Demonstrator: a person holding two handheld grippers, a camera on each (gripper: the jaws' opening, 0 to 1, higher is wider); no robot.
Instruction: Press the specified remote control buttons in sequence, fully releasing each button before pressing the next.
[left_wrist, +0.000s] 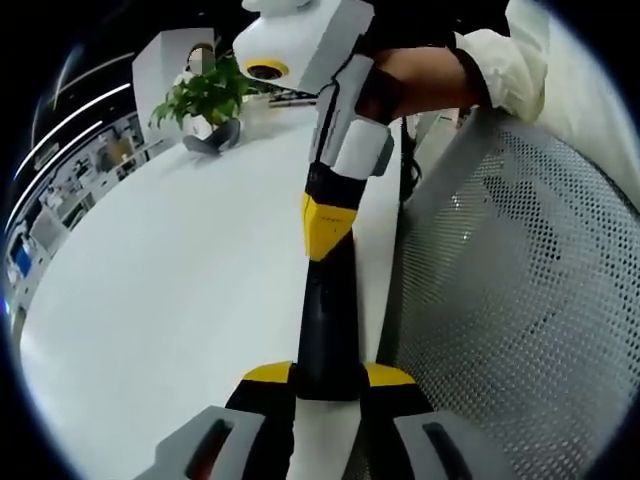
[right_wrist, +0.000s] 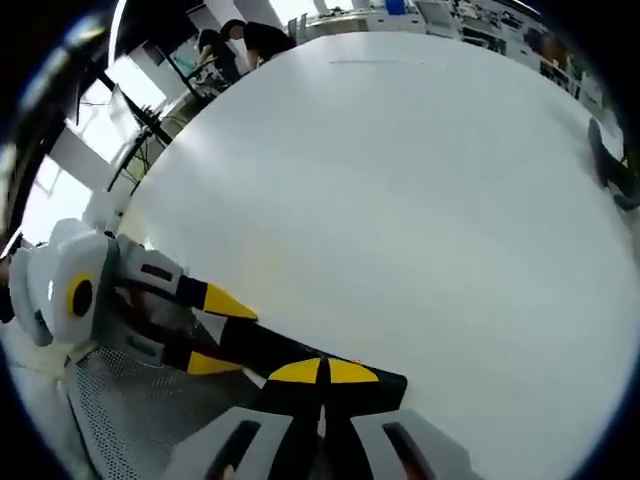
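Remote control, slim black plastic (left_wrist: 327, 320), clamped endwise in left gripper (left_wrist: 329, 376); long axis toward right gripper (right_wrist: 321, 373), clenched empty, tips on remote's far end.

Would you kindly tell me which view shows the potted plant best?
The left gripper view: the potted plant stands whole at the far end of the white table, leaves and pot clear. In the right gripper view I cannot pick it out.
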